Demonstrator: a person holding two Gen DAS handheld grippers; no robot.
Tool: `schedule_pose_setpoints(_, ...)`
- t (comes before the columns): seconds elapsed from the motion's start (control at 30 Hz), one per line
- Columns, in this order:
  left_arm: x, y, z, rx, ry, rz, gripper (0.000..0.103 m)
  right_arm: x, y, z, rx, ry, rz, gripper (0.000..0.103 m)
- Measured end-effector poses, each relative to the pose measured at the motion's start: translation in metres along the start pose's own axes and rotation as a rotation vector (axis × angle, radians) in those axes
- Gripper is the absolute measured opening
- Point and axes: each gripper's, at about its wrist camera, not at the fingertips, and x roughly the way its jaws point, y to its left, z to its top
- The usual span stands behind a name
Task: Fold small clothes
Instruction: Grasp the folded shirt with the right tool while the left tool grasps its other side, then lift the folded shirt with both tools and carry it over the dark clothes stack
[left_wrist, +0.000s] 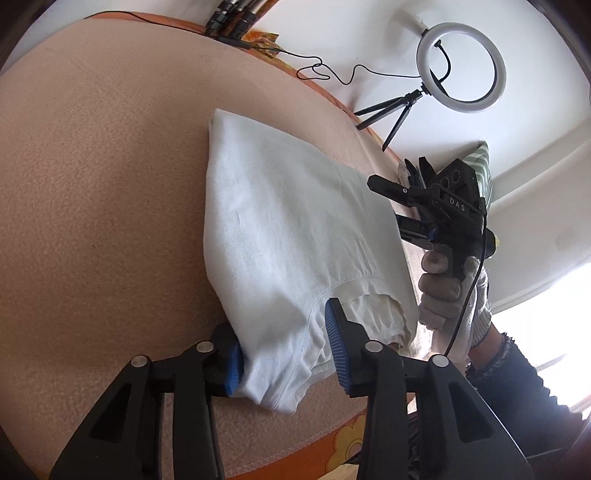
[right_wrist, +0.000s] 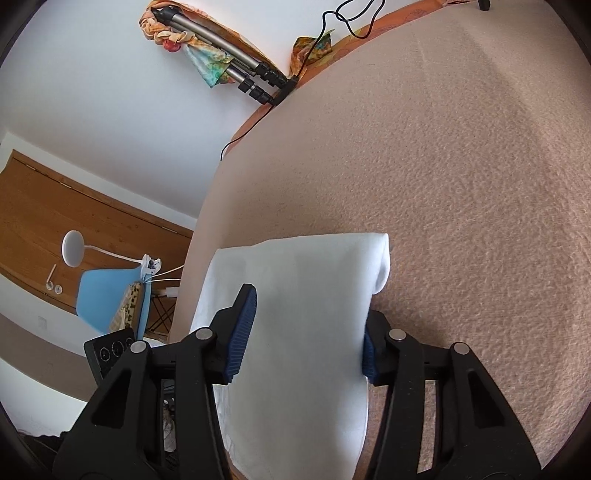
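Observation:
A small white garment (left_wrist: 291, 229) lies folded on the peach blanket (left_wrist: 92, 192). My left gripper (left_wrist: 286, 345) is open, its blue-padded fingers on either side of the garment's near end by the neckline. My right gripper (left_wrist: 388, 206) shows in the left wrist view at the garment's far right edge, held by a gloved hand (left_wrist: 447, 291). In the right wrist view the right gripper (right_wrist: 306, 341) is open, its jaws straddling the white garment (right_wrist: 310, 295) without pinching it.
A ring light on a small tripod (left_wrist: 460, 68) stands past the blanket's far edge. Folded tripod legs (right_wrist: 251, 77) and a black cable (left_wrist: 332, 74) lie at the blanket's edge. A blue chair (right_wrist: 110, 295) and a desk lamp (right_wrist: 74, 247) stand beyond.

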Motion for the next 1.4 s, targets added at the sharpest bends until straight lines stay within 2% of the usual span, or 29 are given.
schedule_pose_setpoints(0.07, 0.002, 0.001, 0.000, 0.006, 0.002, 0.024, 0.018, 0.001, 0.001, 0.001, 0.005, 0.001, -0.020, 0.037)
schedule_pose_setpoints(0.13, 0.001, 0.000, -0.001, 0.014, -0.005, 0.041, 0.015, 0.002, 0.002, 0.002, 0.009, 0.001, -0.049, 0.021)
schedule_pose_setpoints(0.2, 0.000, -0.007, -0.003, 0.064, -0.015, 0.082, 0.013, 0.002, 0.007, 0.002, -0.012, 0.002, -0.093, 0.014)
schedule_pose_setpoints(0.43, -0.004, -0.028, -0.010, 0.212, -0.055, 0.196, 0.010, -0.004, 0.034, 0.000, -0.112, -0.029, -0.210, 0.009)
schedule_pose_setpoints(0.6, -0.012, -0.042, -0.013, 0.292, -0.098, 0.242, 0.009, -0.005, 0.055, -0.004, -0.192, -0.053, -0.305, 0.008)
schedule_pose_setpoints(0.97, -0.019, -0.069, -0.005, 0.343, -0.149, 0.202, 0.008, -0.034, 0.093, -0.014, -0.317, -0.137, -0.416, 0.008)
schedule_pose_setpoints(1.4, 0.016, -0.124, 0.013, 0.449, -0.141, 0.099, 0.008, -0.113, 0.087, -0.015, -0.294, -0.265, -0.469, 0.008)
